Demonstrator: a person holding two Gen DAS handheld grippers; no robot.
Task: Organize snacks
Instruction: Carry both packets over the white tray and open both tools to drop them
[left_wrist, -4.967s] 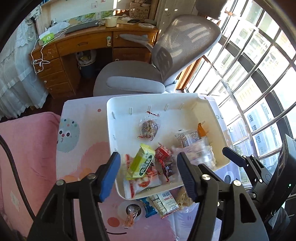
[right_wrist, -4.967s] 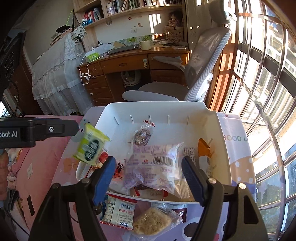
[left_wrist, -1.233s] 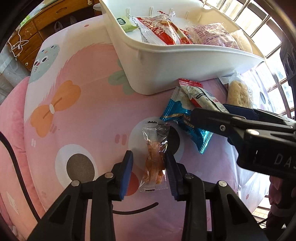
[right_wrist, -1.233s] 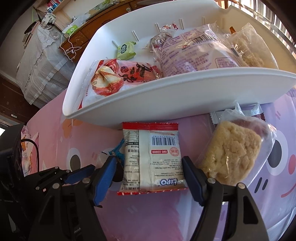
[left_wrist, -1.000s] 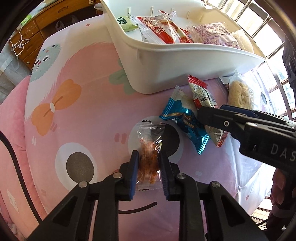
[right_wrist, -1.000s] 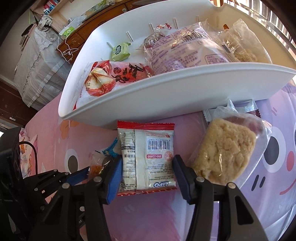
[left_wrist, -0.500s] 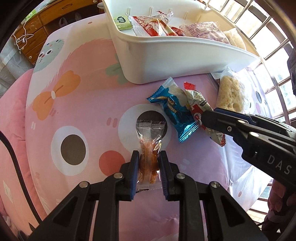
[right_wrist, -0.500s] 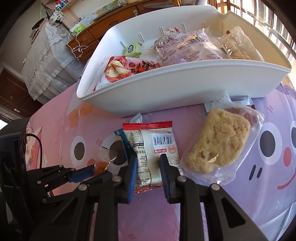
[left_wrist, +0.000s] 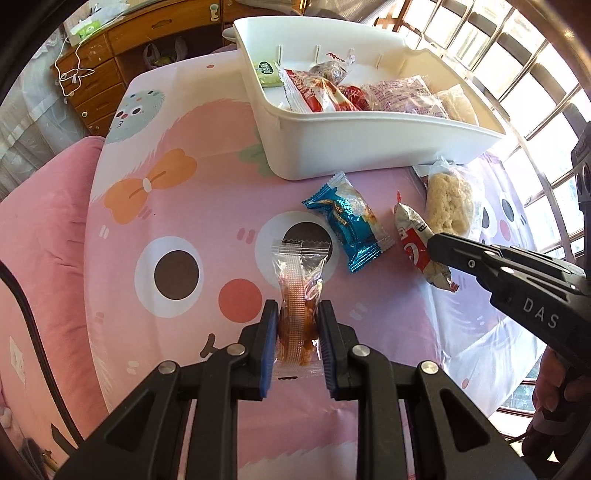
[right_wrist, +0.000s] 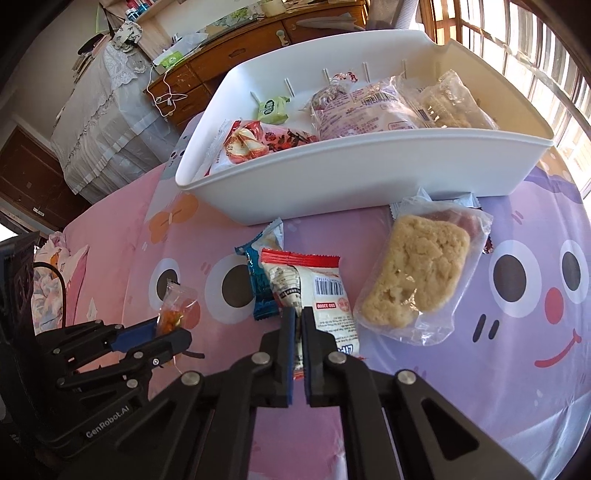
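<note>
Jaws of the left gripper (left_wrist: 297, 325) pinched narrowly on a clear packet of orange snack (left_wrist: 299, 295), blue pads flat against both its sides, the packet's sealed top poking toward 12 o'clock. Jaws of the right gripper (right_wrist: 298, 325) pressed nearly together on the lower edge of a red-and-white packet (right_wrist: 314, 291), only a thin fold of wrapper between the pads.

Five seconds ago both grippers spread wide above the white bin (right_wrist: 369, 173); about a second ago both down at the cloth, open around these same two packets; now closed on them, with the red-and-white packet lifted and crumpled, and the clear packet drawn off the printed eye it lay on.

In the right wrist view, blue wrapped snack (right_wrist: 260, 284) just beside the red-and-white packet at 9 o'clock, partly tucked behind it; bagged crumbly cake (right_wrist: 417, 277) close at 3 o'clock, not touching as far as can be seen. White bin at 12 o'clock, its near wall just beyond the blue wrapper's tip, holding several packets and a small green sachet (right_wrist: 273, 107). Bare pink cartoon tablecloth (left_wrist: 166, 221) from 7 to 11 o'clock of the left gripper; cloth edge falling away at 5 o'clock in the left wrist view.
</note>
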